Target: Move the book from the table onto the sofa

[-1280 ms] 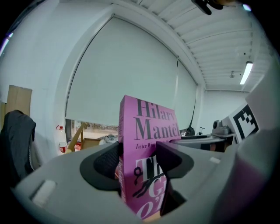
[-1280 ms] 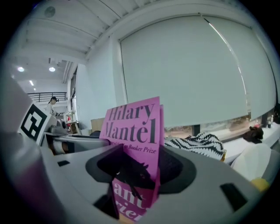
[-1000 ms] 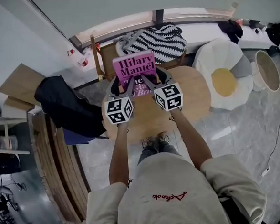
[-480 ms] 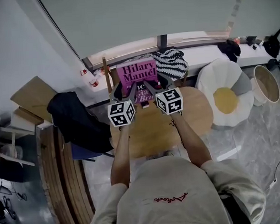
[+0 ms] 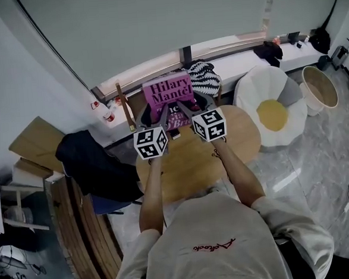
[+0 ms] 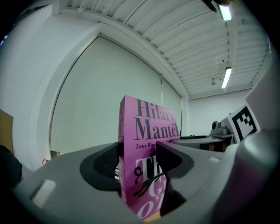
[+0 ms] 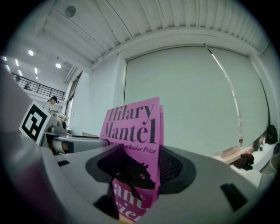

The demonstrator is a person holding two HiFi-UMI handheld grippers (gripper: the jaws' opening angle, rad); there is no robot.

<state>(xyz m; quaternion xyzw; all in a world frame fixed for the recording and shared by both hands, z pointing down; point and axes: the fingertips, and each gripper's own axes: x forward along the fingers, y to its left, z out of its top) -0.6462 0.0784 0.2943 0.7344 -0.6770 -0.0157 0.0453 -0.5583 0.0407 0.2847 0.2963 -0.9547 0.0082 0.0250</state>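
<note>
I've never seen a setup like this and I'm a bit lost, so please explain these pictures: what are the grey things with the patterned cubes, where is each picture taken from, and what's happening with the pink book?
There is no robot here. A person holds a hand tool in each hand: the left gripper and the right gripper. Each has two jaws and a cube with square markers. The picture from above comes from a camera on the person's head, looking steeply down. The other two come from cameras riding on the grippers, each looking along its own jaws. Both grippers are clamped on the pink book, one at each side of its lower part, and it stands upright between them. Below is a round wooden table. Next to that is a white flower-shaped seat with a yellow middle.
</note>
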